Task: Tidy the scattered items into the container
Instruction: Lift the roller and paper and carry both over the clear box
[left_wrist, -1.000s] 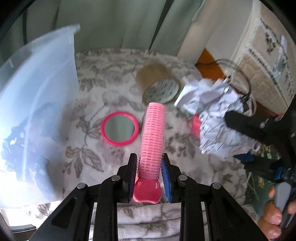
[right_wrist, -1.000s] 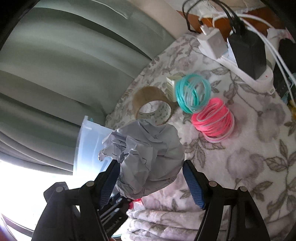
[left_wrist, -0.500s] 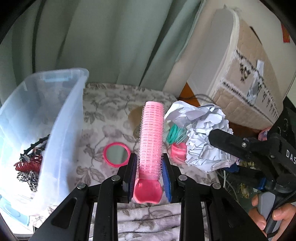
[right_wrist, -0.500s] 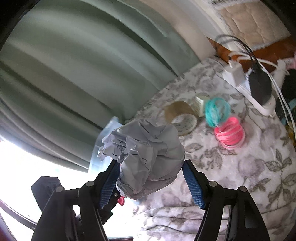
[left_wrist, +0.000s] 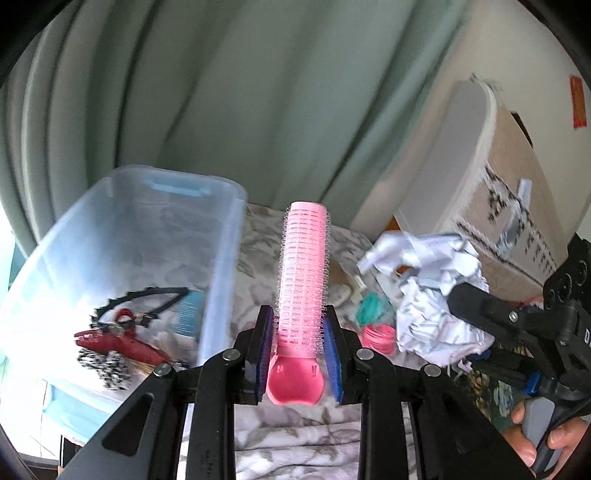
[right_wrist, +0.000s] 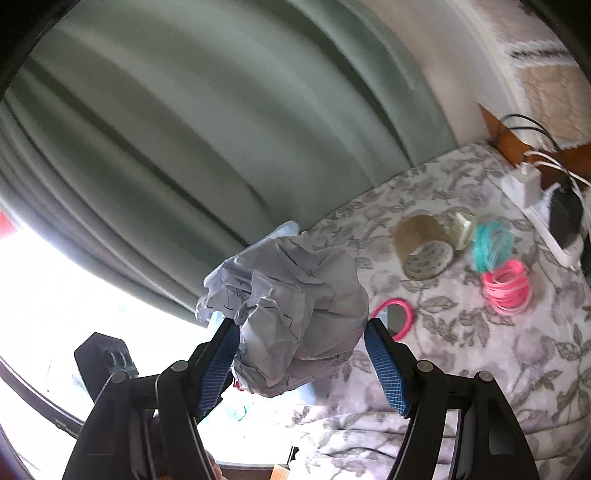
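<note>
Both grippers higher, tilted upward.

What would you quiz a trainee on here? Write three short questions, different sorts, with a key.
1. True or false: the left gripper holds a pink roller.
2. The right gripper grips: A) tape B) paper ball C) mirror
3. Fill in: on the blanket, the teal bands lie next to the ____ bands.

Key: 1 true; 2 B; 3 pink
</note>
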